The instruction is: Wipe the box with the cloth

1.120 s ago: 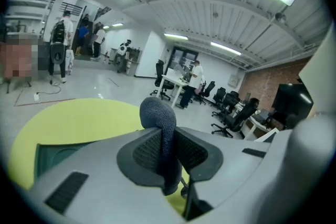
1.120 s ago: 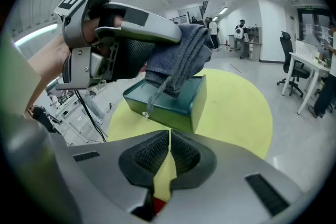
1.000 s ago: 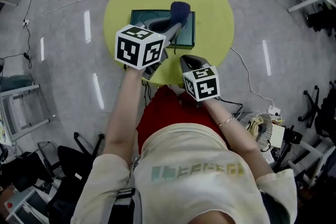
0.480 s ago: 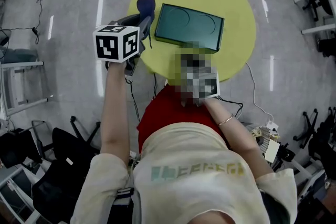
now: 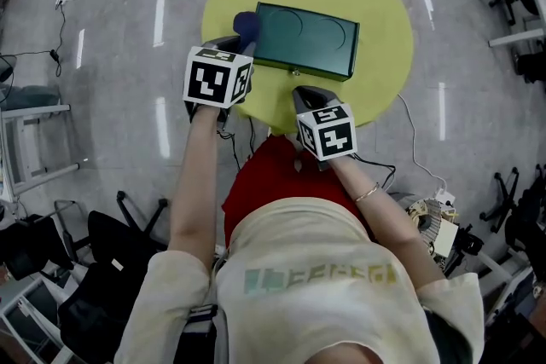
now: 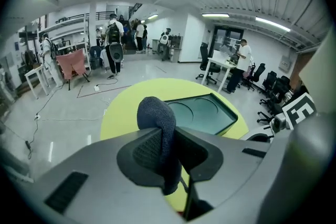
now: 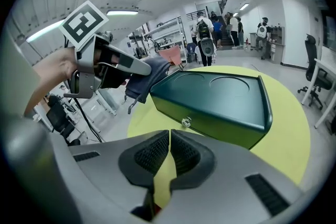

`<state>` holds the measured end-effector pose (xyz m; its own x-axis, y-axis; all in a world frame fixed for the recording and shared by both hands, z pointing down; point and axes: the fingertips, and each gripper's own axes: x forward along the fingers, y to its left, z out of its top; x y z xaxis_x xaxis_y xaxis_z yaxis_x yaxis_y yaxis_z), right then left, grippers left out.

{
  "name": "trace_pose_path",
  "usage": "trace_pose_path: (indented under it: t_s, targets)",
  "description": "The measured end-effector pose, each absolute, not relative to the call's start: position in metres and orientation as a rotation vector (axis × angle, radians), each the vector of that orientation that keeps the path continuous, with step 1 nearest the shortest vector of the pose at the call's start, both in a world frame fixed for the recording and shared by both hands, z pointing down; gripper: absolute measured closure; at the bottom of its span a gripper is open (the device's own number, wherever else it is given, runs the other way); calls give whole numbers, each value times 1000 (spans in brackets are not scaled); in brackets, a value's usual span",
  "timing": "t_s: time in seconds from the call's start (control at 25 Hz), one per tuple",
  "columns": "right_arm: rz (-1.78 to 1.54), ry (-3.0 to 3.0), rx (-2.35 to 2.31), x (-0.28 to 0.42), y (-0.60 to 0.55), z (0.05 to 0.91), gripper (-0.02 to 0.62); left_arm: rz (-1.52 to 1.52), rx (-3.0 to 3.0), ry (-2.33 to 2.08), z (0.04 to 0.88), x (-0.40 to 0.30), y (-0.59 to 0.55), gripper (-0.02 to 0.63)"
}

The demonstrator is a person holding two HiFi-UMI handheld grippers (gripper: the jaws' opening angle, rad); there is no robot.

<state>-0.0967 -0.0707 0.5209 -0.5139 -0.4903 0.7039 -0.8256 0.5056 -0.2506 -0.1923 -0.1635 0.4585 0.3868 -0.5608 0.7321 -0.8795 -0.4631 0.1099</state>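
One cloth (image 6: 156,115) pinched in left gripper (image 6: 166,155) beside box (image 5: 307,38) — right gripper (image 7: 169,153) closed, empty.

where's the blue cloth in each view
Head view: cloth left of centre, at the green box's left end.
Left gripper view: cloth dead centre, pinched between the fingers.
Right gripper view: cloth upper left, by the green box's left corner.
Shared landmark: the green box on the yellow table.

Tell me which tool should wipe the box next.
Left. The left tool is shut on the cloth, right beside the box's left end. The right tool is shut on nothing, facing the box's front side.
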Motion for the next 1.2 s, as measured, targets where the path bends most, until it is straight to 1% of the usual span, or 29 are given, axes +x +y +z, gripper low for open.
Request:
trace_pose_path:
  t_s: [0.52, 1.2]
  targets:
    - [827, -2153, 1135, -43, -54, 525, 557, 928, 2179, -1068, 483, -107, -135, 535]
    - [861, -2099, 1256, 24, -39, 526, 557, 927, 2276, -831, 487, 4, -110, 535]
